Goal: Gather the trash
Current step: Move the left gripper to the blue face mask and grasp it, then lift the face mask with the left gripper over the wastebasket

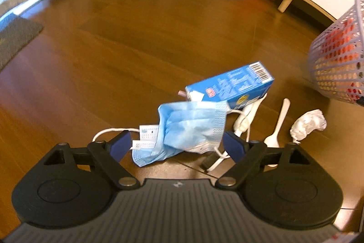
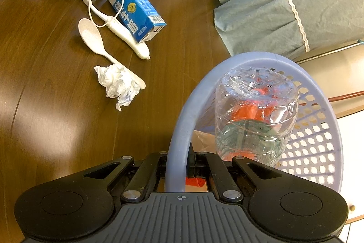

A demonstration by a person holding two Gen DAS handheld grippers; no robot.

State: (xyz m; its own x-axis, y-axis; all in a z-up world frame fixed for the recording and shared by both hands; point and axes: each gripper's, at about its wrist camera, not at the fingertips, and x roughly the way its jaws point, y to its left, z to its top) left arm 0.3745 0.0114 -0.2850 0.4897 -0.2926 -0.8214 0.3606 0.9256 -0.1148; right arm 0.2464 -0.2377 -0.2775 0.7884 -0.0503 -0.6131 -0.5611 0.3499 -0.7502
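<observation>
Your left gripper [image 1: 177, 147] is hanging low over the floor [image 1: 136, 49] with its fingers spread wide around the blue mask [image 1: 188, 126]. The mask is lying against the milk box [image 1: 232, 85]. Going right, a white toothbrush [image 2: 124, 31] is lying along the box, then a spoon [image 1: 278, 126], then a crumpled tissue [image 1: 308, 124]. Farther right, your right gripper [image 2: 179, 169] is pinching the rim of the purple basket [image 2: 318, 152]. A clear bottle [image 2: 254, 120] is sitting inside the basket.
</observation>
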